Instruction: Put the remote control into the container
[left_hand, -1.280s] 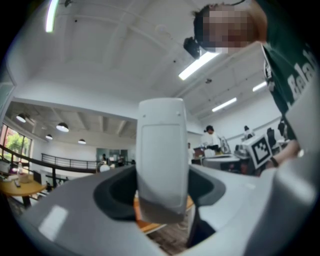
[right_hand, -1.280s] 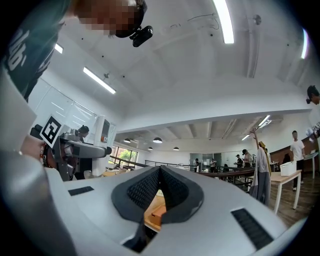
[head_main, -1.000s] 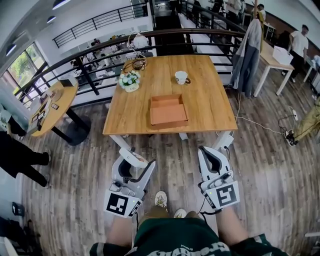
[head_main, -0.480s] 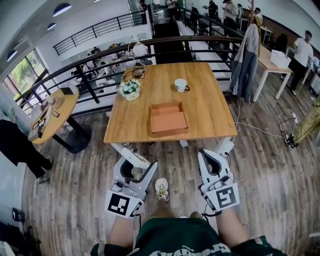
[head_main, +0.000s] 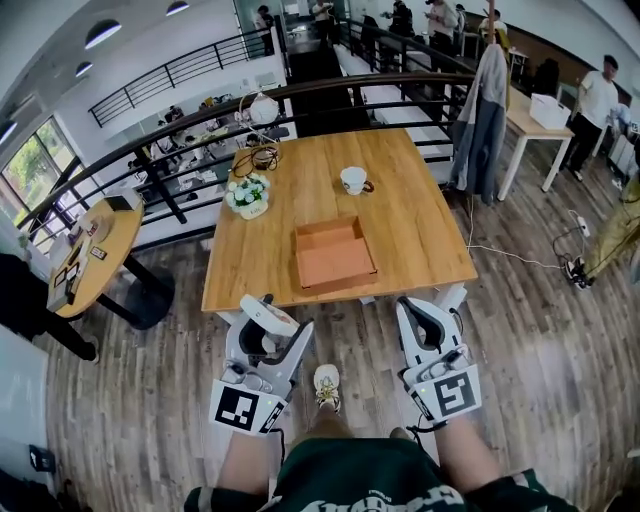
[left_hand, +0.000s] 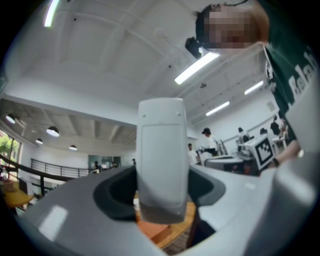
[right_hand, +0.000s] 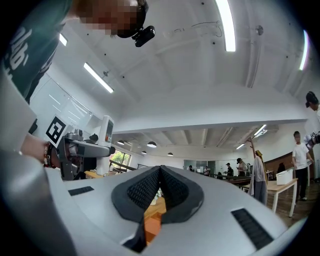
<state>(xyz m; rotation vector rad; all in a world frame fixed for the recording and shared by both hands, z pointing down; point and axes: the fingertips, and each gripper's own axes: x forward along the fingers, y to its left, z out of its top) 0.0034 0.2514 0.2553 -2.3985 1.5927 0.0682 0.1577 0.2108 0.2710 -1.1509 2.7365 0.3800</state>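
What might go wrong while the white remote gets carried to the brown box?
The white rectangular remote control sticks far out of the left gripper, whose fingers seem to pinch it near one end, so it may tilt or slip out. The shallow brown cardboard box sits further ahead on the wooden table; with such low walls, the remote might land on the rim or bounce out.

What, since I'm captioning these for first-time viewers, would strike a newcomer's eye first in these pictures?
The white remote control stands out first, clamped in the left gripper and filling that gripper's view. Next comes the open cardboard box near the front edge of the wooden table ahead, a white cup and a pot of flowers behind it. The right gripper is shut and empty.
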